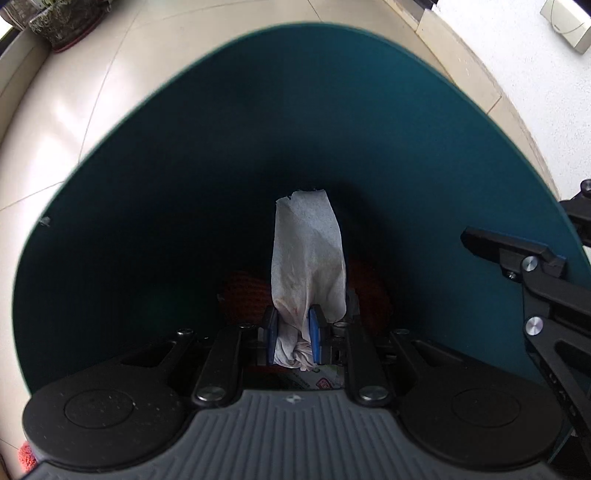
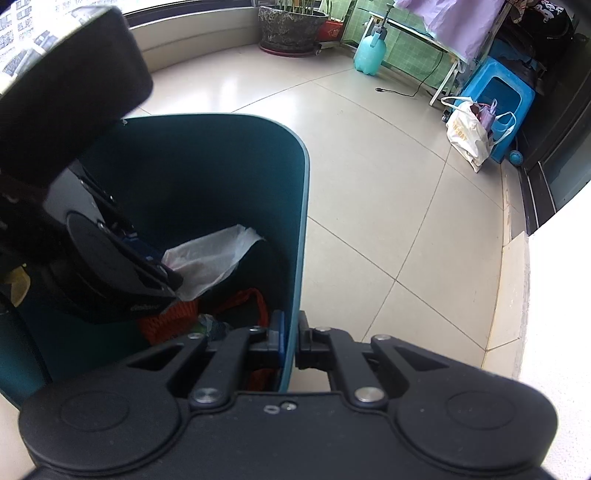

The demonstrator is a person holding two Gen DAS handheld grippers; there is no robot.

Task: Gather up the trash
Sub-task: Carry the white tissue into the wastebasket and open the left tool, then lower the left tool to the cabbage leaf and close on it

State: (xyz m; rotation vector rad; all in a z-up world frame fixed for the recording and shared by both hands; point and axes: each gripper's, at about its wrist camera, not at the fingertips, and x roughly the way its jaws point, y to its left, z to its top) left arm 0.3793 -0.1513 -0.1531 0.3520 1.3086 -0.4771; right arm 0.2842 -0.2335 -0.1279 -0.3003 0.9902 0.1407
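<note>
The left gripper (image 1: pixel 295 328) is clamped on a crumpled white tissue (image 1: pixel 308 258), its blue pads (image 1: pixel 314 332) pinching the twisted lower end while the rest stands up inside the dark teal trash bin (image 1: pixel 147 184). Beneath the tissue, at the bin's bottom, lies an orange mesh bag (image 1: pixel 247 295), dim in shadow.

The right gripper (image 2: pixel 291 341) is closed on the bin's wall (image 2: pixel 295 229), one finger inside and one outside at the rim's 6 o'clock end. In the right wrist view the tissue (image 2: pixel 210 258) juts toward 2 o'clock from the left gripper (image 2: pixel 159 273), above the orange mesh bag (image 2: pixel 177 317).

The bin stands on a glossy cream tile floor (image 2: pixel 388 177) with thin grout lines. At 12 o'clock sits a stone-patterned planter (image 2: pixel 291 26) by the window ledge; at 1 o'clock a turquoise spray bottle (image 2: pixel 370 55); at 2 o'clock a blue plastic stool (image 2: pixel 506 96) with a white shopping bag (image 2: pixel 467 136) leaning against it. A lilac cloth (image 2: pixel 461 18) hangs over a rack above.
</note>
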